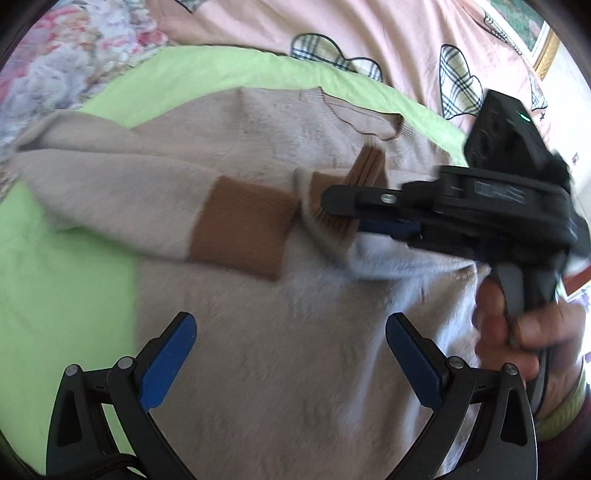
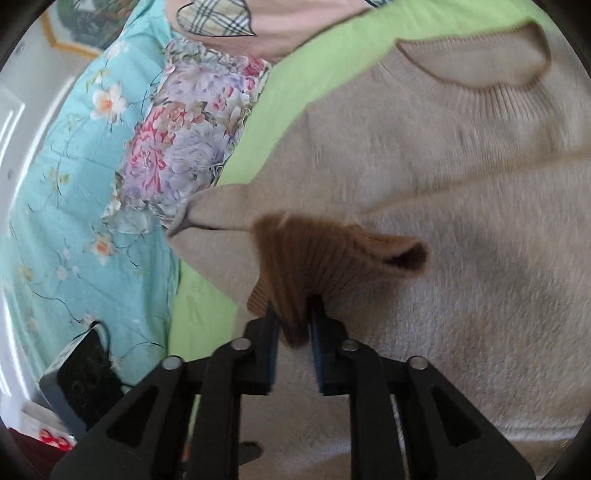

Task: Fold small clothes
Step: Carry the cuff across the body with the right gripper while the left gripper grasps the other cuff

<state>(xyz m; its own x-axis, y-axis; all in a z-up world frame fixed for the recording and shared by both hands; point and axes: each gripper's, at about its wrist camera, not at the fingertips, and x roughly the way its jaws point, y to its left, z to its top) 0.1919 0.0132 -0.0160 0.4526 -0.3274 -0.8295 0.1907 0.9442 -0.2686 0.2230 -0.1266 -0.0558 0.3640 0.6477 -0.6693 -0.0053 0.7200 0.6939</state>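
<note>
A small beige fuzzy sweater (image 1: 258, 332) with brown ribbed cuffs lies flat on a green sheet (image 1: 55, 295). Its left sleeve is folded across the chest, its brown cuff (image 1: 240, 229) lying flat. My left gripper (image 1: 290, 354) is open and empty, hovering over the sweater's lower body. My right gripper (image 1: 343, 218) comes in from the right and is shut on the other brown cuff (image 2: 314, 266), holding that sleeve over the chest. In the right wrist view the gripper (image 2: 293, 317) pinches the cuff above the sweater (image 2: 461, 221). The neckline (image 2: 480, 62) is at the top.
A pink quilt with plaid hearts (image 1: 332, 33) lies beyond the green sheet. A floral pillow (image 2: 192, 140) and a turquoise flowered cover (image 2: 74, 184) lie beside the sheet. A dark box (image 2: 85, 380) sits at the lower left.
</note>
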